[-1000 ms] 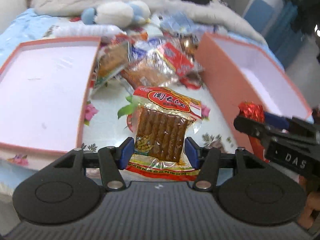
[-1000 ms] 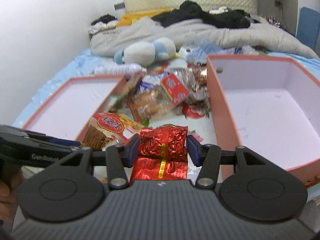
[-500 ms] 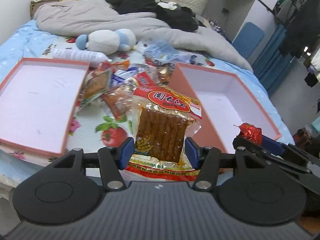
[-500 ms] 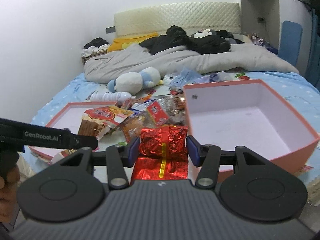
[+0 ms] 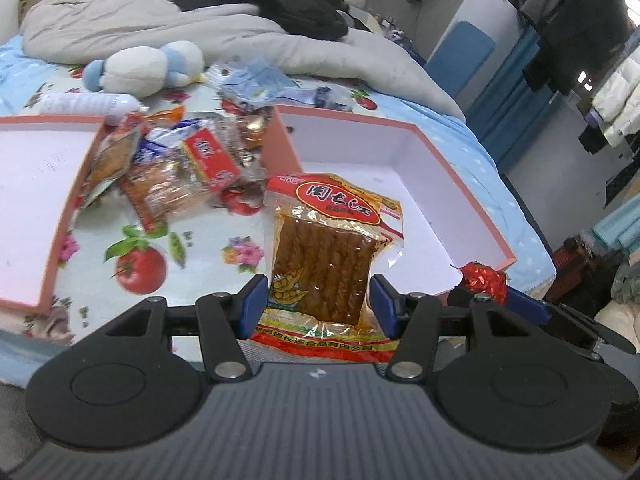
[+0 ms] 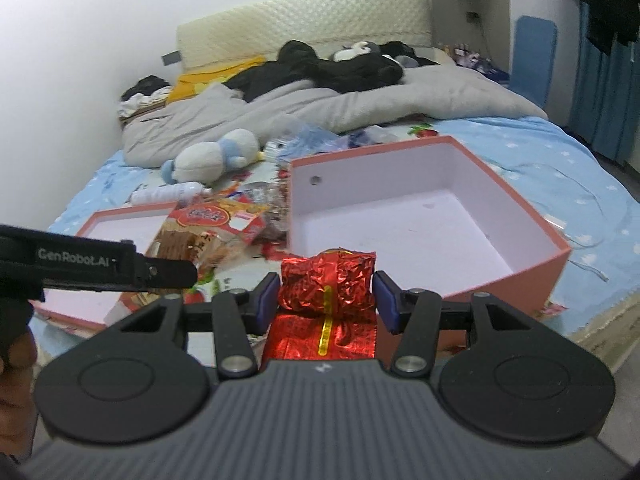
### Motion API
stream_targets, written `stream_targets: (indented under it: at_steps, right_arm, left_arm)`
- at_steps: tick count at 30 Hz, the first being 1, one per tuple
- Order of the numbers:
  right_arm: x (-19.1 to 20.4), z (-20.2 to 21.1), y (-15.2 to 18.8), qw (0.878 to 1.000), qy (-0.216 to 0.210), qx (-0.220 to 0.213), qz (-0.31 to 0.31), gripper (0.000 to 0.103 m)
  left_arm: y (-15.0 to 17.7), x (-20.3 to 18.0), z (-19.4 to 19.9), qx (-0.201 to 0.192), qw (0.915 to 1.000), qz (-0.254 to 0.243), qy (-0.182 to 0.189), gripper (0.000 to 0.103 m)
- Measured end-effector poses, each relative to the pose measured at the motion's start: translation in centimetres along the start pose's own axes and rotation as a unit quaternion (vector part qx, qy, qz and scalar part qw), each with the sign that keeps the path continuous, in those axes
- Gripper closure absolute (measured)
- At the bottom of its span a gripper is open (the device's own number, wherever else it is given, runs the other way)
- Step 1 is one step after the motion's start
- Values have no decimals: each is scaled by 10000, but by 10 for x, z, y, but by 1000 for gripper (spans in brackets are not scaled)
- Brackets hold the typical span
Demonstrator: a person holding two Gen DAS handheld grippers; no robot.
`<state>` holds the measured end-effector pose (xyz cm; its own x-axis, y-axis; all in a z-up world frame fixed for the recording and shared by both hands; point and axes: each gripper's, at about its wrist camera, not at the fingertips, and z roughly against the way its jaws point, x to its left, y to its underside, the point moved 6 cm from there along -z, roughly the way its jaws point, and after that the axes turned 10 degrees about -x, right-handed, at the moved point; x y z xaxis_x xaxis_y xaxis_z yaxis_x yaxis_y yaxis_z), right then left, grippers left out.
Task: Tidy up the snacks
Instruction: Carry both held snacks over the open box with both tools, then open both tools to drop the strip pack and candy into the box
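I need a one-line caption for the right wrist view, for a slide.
Right gripper holds a red foil snack before the empty pink box on the bed.

home bedroom: bed (image 6: 580,168) with padded headboard (image 6: 304,20), rumpled duvet (image 6: 360,104), plush toy (image 6: 212,156).
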<state>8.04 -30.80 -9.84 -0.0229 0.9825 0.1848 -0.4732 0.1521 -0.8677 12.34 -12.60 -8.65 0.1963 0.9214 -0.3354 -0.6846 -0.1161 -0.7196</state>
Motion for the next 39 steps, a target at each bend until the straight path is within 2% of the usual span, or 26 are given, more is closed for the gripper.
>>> stream_targets:
  at_steps: [14, 24, 30, 32, 33, 35, 39]
  right_arm:
    - [-75, -73, -19, 9988, 323, 217, -300, 49]
    - [-89, -134, -22, 9967, 303, 555, -511, 49]
    - [-89, -145, -20, 9968, 199, 673, -388, 48]
    - [-89, -148, -20, 9965, 179, 740, -350, 48]
    - [-88, -149, -18, 9961, 179, 788, -361, 45]
    - [-89, -147, -15, 9951, 199, 872, -415, 32]
    - [-87, -136, -15, 9952, 195, 821, -500, 32]
  left_arm:
    - [-42, -48, -112, 323, 9990, -249, 173, 41]
    - [-67, -48, -180, 582, 9975, -370, 143, 41]
    - [-74, -44, -195, 620, 9975, -334, 109, 40]
    - [-73, -44, -197, 616, 9973, -389, 106, 35]
    - [-72, -43, -199, 651, 9967, -465, 95, 31]
    - [-70, -41, -200, 683, 9965, -469, 49, 31]
    - [-72, -41, -187, 592, 9970, -495, 99, 31]
